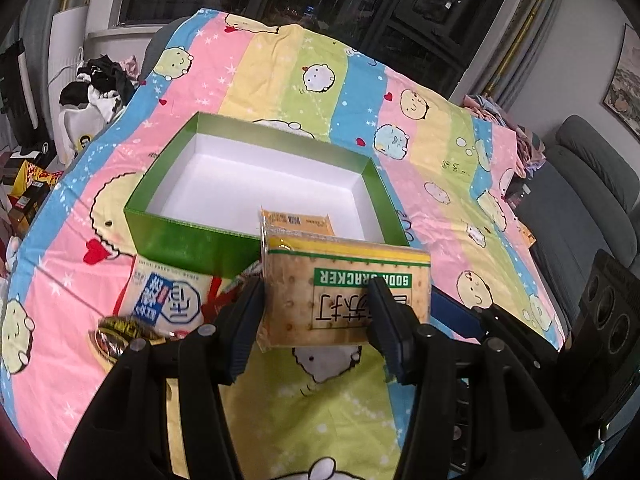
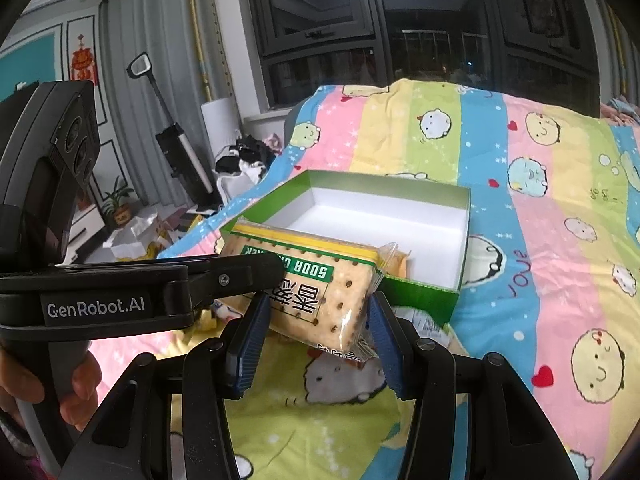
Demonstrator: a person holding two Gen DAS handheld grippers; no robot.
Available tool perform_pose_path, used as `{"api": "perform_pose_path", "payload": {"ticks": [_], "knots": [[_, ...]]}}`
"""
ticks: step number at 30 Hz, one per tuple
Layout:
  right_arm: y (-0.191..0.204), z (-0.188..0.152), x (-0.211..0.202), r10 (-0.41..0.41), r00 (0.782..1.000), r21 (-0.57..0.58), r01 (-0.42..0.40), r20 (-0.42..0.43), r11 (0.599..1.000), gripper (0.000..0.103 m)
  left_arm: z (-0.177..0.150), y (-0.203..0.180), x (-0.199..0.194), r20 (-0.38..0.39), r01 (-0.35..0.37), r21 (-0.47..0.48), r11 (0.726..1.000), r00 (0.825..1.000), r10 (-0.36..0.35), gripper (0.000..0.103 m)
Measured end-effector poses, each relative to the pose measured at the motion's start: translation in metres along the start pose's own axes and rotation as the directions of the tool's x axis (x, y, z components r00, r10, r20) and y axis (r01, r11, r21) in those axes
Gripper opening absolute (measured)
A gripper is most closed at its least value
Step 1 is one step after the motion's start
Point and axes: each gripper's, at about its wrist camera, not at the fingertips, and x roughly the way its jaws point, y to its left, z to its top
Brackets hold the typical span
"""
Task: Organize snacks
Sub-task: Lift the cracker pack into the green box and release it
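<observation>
A soda cracker pack [image 1: 344,292] is held just in front of the green box's near wall. My left gripper [image 1: 316,312] is shut on it. In the right wrist view the same pack [image 2: 320,280] lies between my right gripper's [image 2: 316,320] fingers, which close on its near end; the left gripper [image 2: 240,272] reaches in from the left. The open green box [image 1: 192,236] with a white inside holds one orange-yellow snack pack [image 1: 298,222] at its near right corner; the box also shows in the right wrist view [image 2: 424,292].
A white-and-blue snack bag [image 1: 168,300] and a dark gold-wrapped snack [image 1: 120,332] lie on the colourful cartoon bedsheet [image 1: 440,220] left of my left gripper. Clothes and clutter sit off the bed's left side. A grey sofa [image 1: 592,184] stands to the right.
</observation>
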Motion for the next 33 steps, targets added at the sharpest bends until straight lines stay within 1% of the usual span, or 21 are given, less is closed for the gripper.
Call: {"api": "perform_pose_path", "payload": {"ticks": [11, 19, 24, 33], "knots": [[-0.009, 0.02, 0.016, -0.003, 0.999, 0.004, 0.003, 0.044, 1.0, 0.053, 0.025, 0.004, 0.011, 0.045, 0.001, -0.002, 1.0, 0.999, -0.001, 0.053], [-0.017, 0.036, 0.028, 0.001, 0.998, -0.013, 0.0, 0.062, 1.0, 0.053, 0.043, 0.006, 0.02, 0.065, -0.004, 0.003, 1.0, 0.998, 0.004, 0.053], [-0.022, 0.045, 0.039, 0.0, 0.998, -0.018, 0.001, 0.064, 1.0, 0.053, 0.053, 0.01, 0.03, 0.068, -0.013, 0.004, 1.0, 0.998, 0.012, 0.053], [-0.035, 0.056, 0.065, 0.003, 0.999, -0.016, -0.003, 0.041, 1.0, 0.053, 0.07, 0.019, 0.055, 0.045, -0.011, -0.013, 1.0, 0.999, 0.011, 0.053]]}}
